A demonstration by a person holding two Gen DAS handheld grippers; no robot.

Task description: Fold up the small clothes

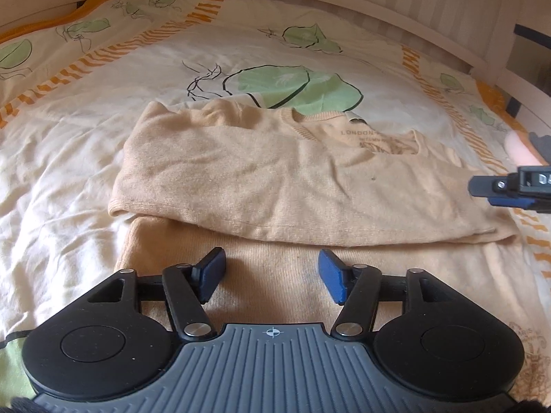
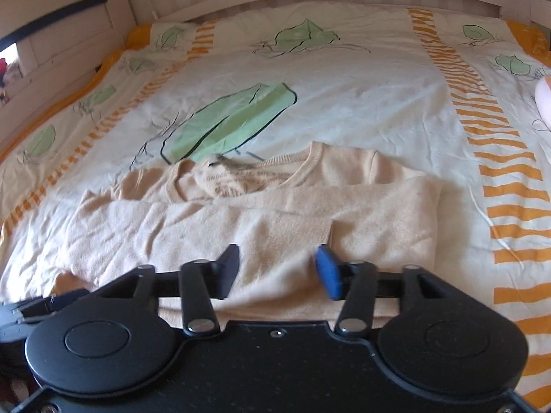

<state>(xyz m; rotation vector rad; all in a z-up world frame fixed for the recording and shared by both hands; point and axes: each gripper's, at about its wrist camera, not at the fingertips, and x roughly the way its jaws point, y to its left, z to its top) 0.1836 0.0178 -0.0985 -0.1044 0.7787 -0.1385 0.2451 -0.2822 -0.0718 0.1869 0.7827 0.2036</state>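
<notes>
the left claw is seen spread wide and empty, hovering over the lower body of the beige sweater, which is laid across the bedsheet with both sleeves folded over the chest. at 3 o'clock in the left view the right claw is glimpsed; in its own view it is parted too, nothing held, poised over the near hem. the risk is judged to be here: if only the top layer is pinched, the folded sleeves could be dragged askew. a loose knit like this could also slip out and the fold be lost.
</notes>
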